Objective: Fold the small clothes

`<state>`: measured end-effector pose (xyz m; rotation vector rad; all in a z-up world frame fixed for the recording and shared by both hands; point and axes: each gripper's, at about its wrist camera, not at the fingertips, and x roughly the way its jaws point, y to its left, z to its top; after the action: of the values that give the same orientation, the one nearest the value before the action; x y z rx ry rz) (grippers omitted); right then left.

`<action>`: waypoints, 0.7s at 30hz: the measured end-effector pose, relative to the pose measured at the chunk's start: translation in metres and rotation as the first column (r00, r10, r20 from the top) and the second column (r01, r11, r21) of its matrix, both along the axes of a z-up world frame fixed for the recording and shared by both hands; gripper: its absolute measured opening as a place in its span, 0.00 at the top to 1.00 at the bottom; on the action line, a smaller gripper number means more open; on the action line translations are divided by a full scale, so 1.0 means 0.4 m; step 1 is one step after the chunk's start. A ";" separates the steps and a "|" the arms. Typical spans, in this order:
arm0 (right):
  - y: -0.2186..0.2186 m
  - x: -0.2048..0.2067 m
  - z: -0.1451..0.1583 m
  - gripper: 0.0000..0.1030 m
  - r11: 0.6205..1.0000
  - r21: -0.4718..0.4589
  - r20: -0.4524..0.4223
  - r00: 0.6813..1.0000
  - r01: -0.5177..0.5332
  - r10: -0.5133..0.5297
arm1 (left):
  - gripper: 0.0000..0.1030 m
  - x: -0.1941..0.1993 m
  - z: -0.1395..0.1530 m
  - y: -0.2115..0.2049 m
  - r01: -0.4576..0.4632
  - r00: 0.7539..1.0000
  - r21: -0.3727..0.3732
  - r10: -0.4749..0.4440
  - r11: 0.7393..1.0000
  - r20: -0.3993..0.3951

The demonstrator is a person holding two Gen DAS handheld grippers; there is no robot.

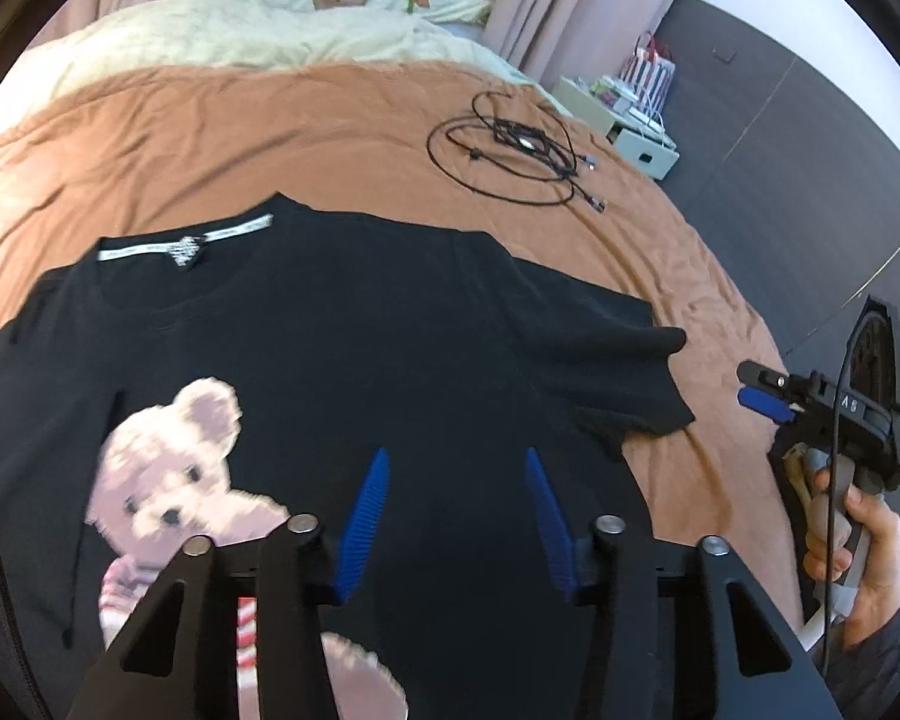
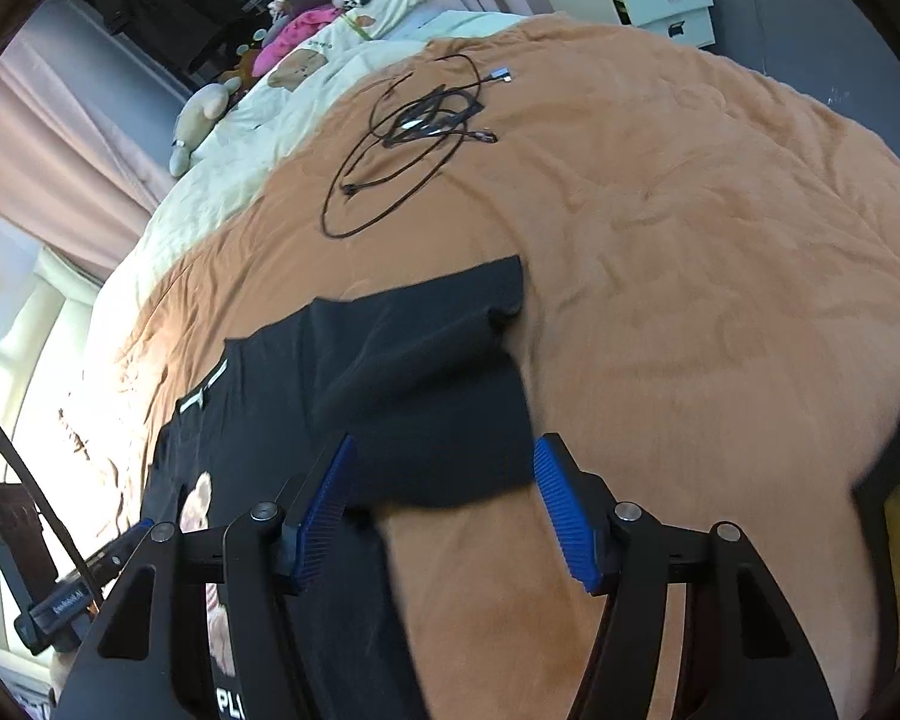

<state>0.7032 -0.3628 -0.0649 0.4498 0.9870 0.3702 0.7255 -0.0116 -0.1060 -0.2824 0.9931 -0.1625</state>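
A black T-shirt (image 1: 354, 312) with a pink teddy-bear print (image 1: 174, 468) lies face up and spread flat on an orange-brown blanket (image 1: 342, 138), collar away from me. My left gripper (image 1: 456, 462) hovers open over the shirt's chest, with nothing between its blue fingers. In the right wrist view my right gripper (image 2: 447, 444) is open, its fingers on either side of the shirt's right sleeve (image 2: 438, 396) and not pressing on it. The left wrist view also shows the right gripper (image 1: 750, 385) to the right of that sleeve (image 1: 606, 354), held by a hand (image 1: 858, 546).
Tangled black cables (image 1: 510, 150) lie on the blanket beyond the shirt. A cream duvet (image 1: 258, 36) with plush toys covers the far end of the bed. White drawer boxes (image 2: 660, 0) stand beside the bed on the right. Bare blanket (image 2: 720, 300) stretches to the right of the sleeve.
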 end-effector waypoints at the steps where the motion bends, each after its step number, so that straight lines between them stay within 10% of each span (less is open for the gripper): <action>1: -0.002 0.019 -0.009 0.42 1.000 0.010 -0.006 1.000 -0.001 0.001 | 0.58 0.018 -0.013 -0.005 0.003 1.000 0.002 -0.003 1.000 -0.006; 18: 0.024 0.242 -0.160 0.54 0.994 0.113 -0.084 0.996 -0.011 0.021 | 0.83 0.251 -0.176 -0.074 0.065 0.996 -0.014 -0.066 0.998 -0.067; 21: 0.015 0.249 -0.164 0.81 0.992 0.129 -0.108 0.994 0.011 0.003 | 0.90 0.273 -0.198 -0.085 0.075 0.994 -0.028 -0.077 0.997 -0.082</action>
<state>0.8029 -0.3567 -0.1304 0.5939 1.0703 0.4109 0.8348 -0.0458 -0.1851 -0.2760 1.0856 -0.2337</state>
